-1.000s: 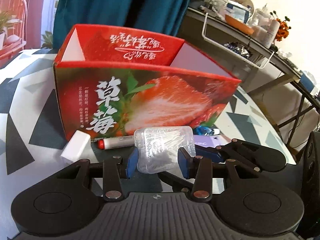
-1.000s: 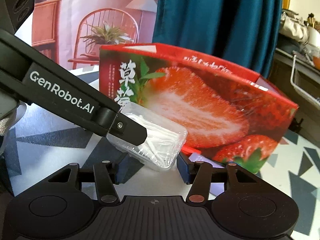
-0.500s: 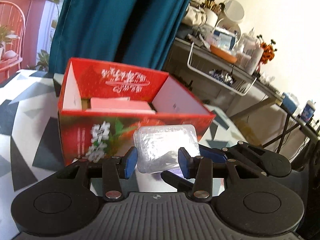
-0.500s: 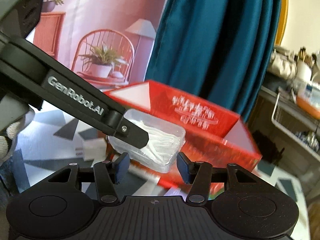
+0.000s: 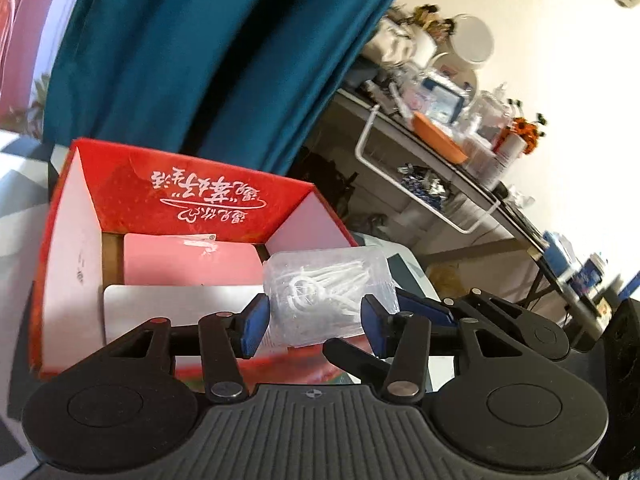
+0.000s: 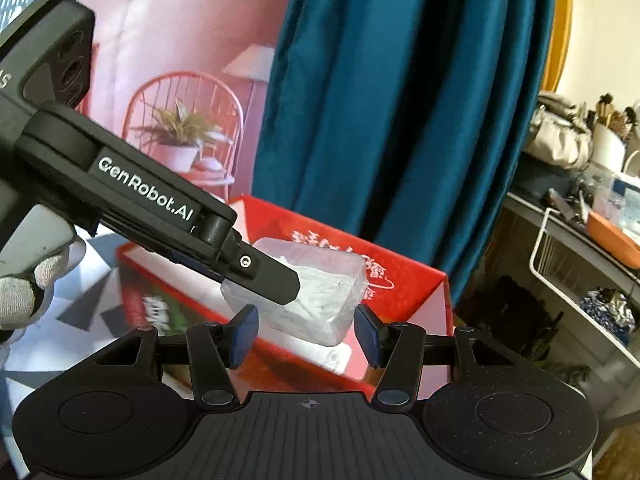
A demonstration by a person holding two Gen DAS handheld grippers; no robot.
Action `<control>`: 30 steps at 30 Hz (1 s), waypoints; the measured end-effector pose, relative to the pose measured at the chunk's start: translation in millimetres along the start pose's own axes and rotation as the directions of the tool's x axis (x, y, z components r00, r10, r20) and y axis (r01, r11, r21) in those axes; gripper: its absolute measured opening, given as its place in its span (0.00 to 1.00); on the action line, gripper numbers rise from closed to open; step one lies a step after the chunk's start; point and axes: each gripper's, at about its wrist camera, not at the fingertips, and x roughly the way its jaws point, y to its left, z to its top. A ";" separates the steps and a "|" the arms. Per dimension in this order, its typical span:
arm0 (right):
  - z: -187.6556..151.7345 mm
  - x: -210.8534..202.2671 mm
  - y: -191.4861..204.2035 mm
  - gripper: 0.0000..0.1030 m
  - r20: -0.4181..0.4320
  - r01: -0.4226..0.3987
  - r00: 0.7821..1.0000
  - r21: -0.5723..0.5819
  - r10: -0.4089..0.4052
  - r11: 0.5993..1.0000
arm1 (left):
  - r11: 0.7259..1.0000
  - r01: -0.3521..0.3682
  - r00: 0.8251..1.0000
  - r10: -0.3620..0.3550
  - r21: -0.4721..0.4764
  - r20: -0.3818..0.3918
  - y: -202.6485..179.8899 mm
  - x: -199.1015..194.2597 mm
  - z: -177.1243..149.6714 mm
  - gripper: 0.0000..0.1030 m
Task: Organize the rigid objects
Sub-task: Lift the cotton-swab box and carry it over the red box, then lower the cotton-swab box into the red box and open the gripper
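My left gripper (image 5: pixel 313 326) is shut on a clear plastic box of white picks (image 5: pixel 326 288) and holds it in the air above the near right part of the open red strawberry box (image 5: pixel 68 248). Inside that box lie a pink flat item (image 5: pixel 188 260) and a silver flat item (image 5: pixel 176 304). In the right wrist view the left gripper (image 6: pixel 276 276) comes in from the left with the clear box (image 6: pixel 320 304) over the red box (image 6: pixel 404 280). My right gripper (image 6: pixel 306 338) is open and empty, just below and behind the clear box.
A teal curtain (image 5: pixel 192 52) hangs behind the red box. A cluttered side table with a white wire basket (image 5: pixel 424 184) stands to the right. The patterned tabletop (image 6: pixel 72 312) shows at the left.
The left gripper has lifted the clear box from the tabletop in front of the red box to above its open top. The right gripper has risen alongside, still open.
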 end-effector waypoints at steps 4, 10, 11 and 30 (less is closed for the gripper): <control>13.1 33.6 -12.9 0.48 -0.048 -0.017 0.999 -0.012 0.017 1.000 | 0.999 -0.027 1.000 0.027 -0.020 -0.014 13.1 18.0 16.6 0.50; 31.9 81.9 -13.5 0.49 -0.106 -0.061 0.993 -0.078 0.052 0.995 | 0.995 -0.063 0.997 0.060 -0.080 -0.040 42.0 35.6 41.8 0.50; 33.5 87.1 -10.9 0.49 -0.117 -0.070 0.991 -0.075 0.061 0.995 | 0.995 -0.073 0.997 0.070 -0.074 -0.044 44.7 38.1 43.5 0.50; 39.9 173.9 2.2 0.47 -0.376 -0.149 0.914 0.034 0.151 0.988 | 0.983 -0.156 0.983 0.144 -0.093 -0.117 84.5 56.9 45.5 0.50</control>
